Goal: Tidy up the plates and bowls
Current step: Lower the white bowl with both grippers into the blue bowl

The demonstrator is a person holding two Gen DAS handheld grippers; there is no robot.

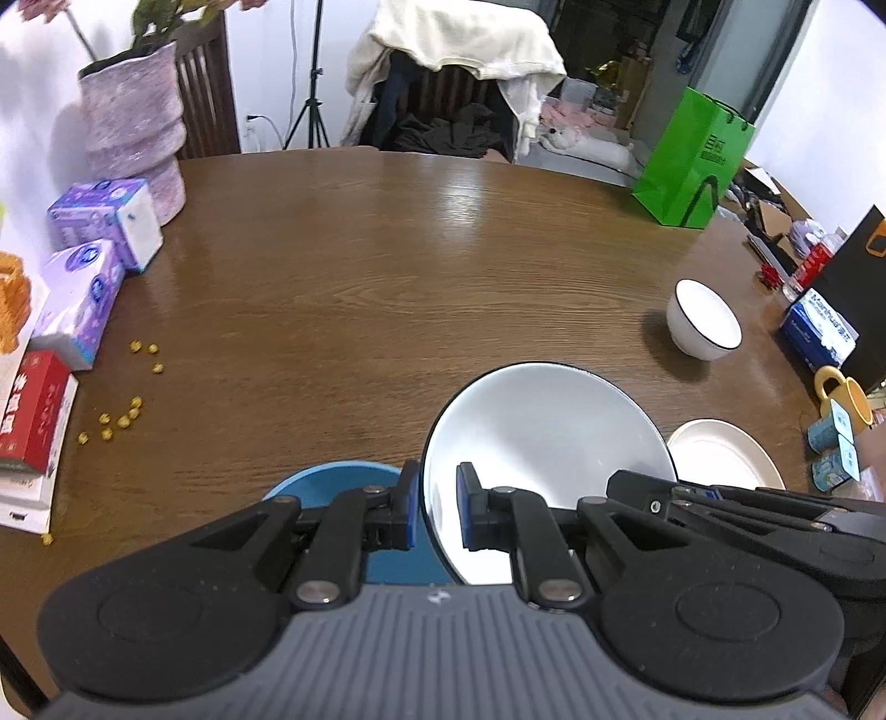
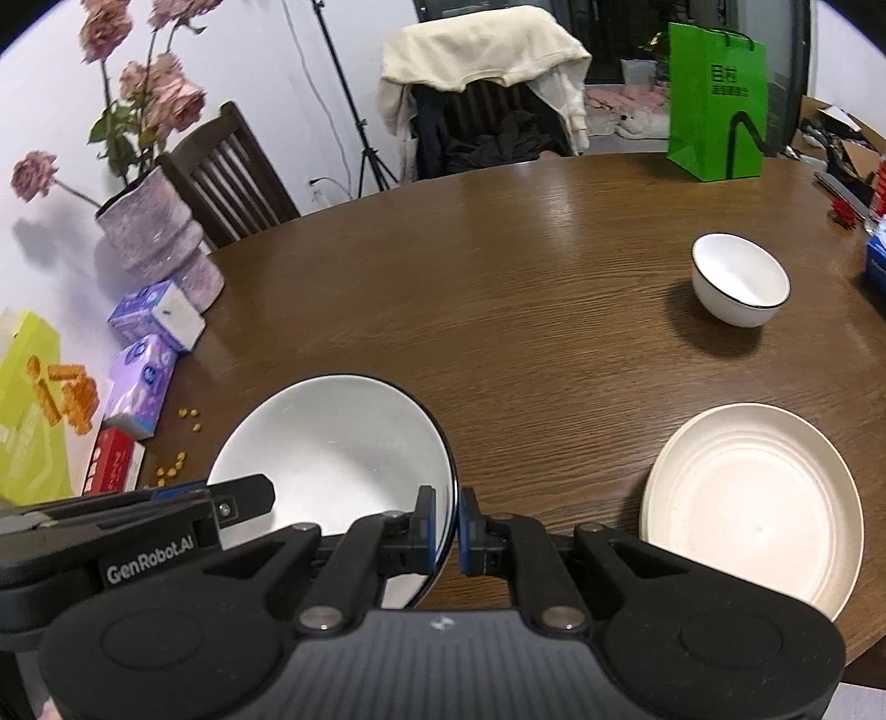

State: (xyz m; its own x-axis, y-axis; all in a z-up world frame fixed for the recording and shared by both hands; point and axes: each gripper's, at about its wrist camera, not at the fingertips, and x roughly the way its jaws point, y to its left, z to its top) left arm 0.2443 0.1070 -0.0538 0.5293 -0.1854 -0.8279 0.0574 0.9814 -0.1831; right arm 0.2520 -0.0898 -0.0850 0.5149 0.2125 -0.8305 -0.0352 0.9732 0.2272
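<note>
Two hand-held grippers clasped one large white bowl (image 1: pixel 545 443) from opposite sides above a round wooden table (image 1: pixel 387 266). The left gripper (image 1: pixel 434 507) was clamped on the bowl's left rim, one blue pad inside the wall and one outside; the right gripper (image 2: pixel 446 523) pinched the opposite rim in the same way, its jaws nearly together on the thin dark-edged wall.

In the left wrist view, a blue dish (image 1: pixel 332 479) lay on the table just beside and partly under the white bowl, largely hidden by the gripper. A cream plate (image 2: pixel 758 509) sat flat on the table to the right of the held bowl, near the table's front edge. A small white bowl (image 2: pixel 739 277) with a dark rim stood upright farther out, well apart from both.

Along the left side stood a lilac vase (image 2: pixel 160 238) of faded pink flowers, purple tissue packs (image 2: pixel 147 382) and a red box (image 2: pixel 111 459), with yellow crumbs (image 1: pixel 130 410) scattered nearby. A green paper bag (image 2: pixel 717 102) stood at the far edge, beyond it a chair draped with a cream garment (image 2: pixel 482 50).
</note>
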